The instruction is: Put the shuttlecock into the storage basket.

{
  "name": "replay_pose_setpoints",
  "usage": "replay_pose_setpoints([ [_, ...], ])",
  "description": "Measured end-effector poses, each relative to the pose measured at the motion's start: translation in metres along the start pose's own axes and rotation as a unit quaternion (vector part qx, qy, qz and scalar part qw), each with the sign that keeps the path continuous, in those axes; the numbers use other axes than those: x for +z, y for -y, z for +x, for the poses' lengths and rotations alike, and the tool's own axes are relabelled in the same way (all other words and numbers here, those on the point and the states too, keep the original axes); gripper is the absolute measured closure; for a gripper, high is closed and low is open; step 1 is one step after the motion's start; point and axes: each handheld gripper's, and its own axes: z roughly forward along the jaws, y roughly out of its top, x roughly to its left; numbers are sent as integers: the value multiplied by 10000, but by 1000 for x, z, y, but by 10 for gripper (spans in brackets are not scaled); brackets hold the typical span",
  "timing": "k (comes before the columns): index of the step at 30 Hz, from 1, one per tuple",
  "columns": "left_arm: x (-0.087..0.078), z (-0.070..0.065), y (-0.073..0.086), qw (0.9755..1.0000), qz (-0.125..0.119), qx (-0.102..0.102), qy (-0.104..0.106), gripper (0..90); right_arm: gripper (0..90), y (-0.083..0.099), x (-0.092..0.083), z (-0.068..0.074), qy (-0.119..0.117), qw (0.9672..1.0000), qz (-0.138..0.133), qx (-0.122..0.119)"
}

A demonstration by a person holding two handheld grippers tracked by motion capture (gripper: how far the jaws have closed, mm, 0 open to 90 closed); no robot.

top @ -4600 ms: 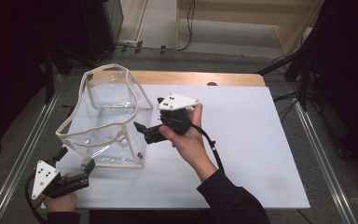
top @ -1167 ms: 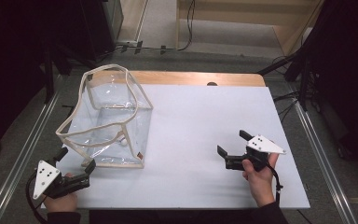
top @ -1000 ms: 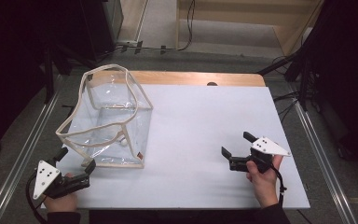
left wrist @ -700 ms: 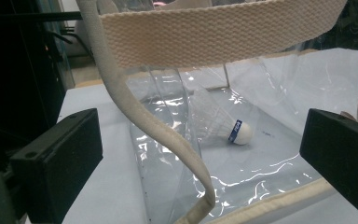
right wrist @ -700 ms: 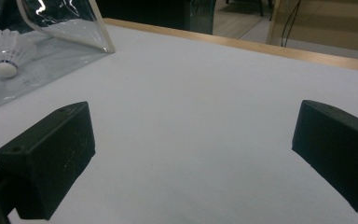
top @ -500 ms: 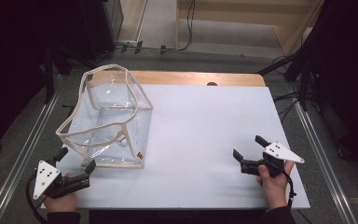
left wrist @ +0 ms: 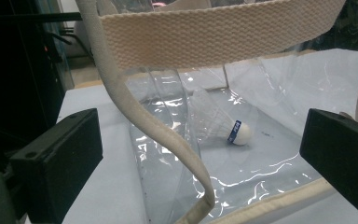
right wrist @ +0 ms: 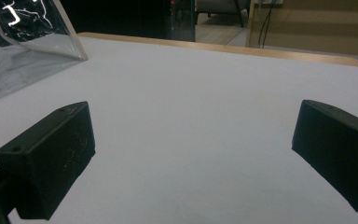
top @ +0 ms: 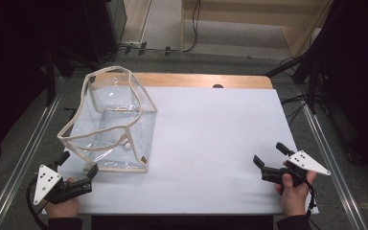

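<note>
Shuttlecock point(left wrist: 223, 125) lies inside the clear bag point(top: 110, 124), just ahead of my left tool point(top: 76, 168), whose jaws are spread and empty. My right tool point(top: 271, 158), also spread, rests well apart on the bench point(top: 211, 129). Judging from this, I should steady the strap point(left wrist: 214, 30) gently without tipping the bag.

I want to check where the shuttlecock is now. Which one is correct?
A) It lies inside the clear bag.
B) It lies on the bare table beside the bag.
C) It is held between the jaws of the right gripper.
A: the shuttlecock lies on its side on the floor of the clear bag, behind the transparent wall.
</note>
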Motion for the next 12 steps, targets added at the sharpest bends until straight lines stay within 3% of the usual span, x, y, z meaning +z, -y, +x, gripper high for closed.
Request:
replay_pose_setpoints([
  [6,0,0,0,10000,-8,-8,6,0,0,4,-7,-8,133,9999,-54,48],
  [12,0,1,0,10000,-8,-4,16,0,0,5,-6,-7,133,9999,-35,38],
])
